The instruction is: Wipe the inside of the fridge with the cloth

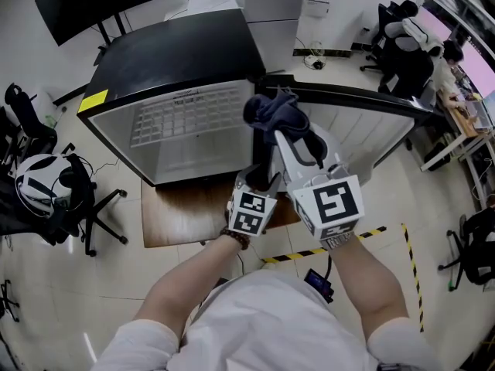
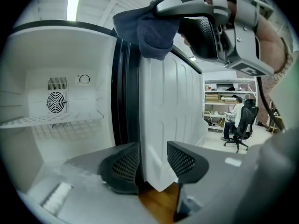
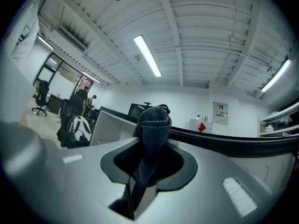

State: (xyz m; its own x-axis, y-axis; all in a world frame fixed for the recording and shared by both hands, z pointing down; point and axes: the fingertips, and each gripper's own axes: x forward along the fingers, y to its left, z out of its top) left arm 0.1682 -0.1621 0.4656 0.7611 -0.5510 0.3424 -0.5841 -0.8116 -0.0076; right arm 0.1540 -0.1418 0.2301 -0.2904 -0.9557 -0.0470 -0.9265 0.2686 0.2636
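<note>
Cloth [image 3: 152, 125]: dark blue, knitted-looking, bunched into a rounded wad. It is sticking up out of the right gripper [image 3: 148, 163], whose fingers are clenching its lower end. In the head view I am seeing it hanging at the upper right corner of the fridge [image 1: 178, 52] opening, where the open door [image 1: 363, 130] meets the cabinet. I cannot tell whether it is touching either one.

Left gripper [image 2: 152, 164]: riding lower, in front of the opening. Its fingers are standing apart and gripping nothing. The bottom corner of the door's white liner is showing between them; contact is unclear.

The door is swinging wide to the right, its ribbed inner face turned toward me. Its black edge is lying between the cloth and the white cavity. Inside, a wire shelf [image 2: 51, 120] is sitting below a round fan grille [image 2: 56, 101] on the back wall.

The fridge, black on top, is standing on a low wooden desk [image 1: 186, 215]. Yellow-black tape [image 1: 363, 234] is running across the floor beside it. An office chair [image 1: 85, 207] is standing to the left, and a person [image 2: 236, 118] is sitting well off to the right.
</note>
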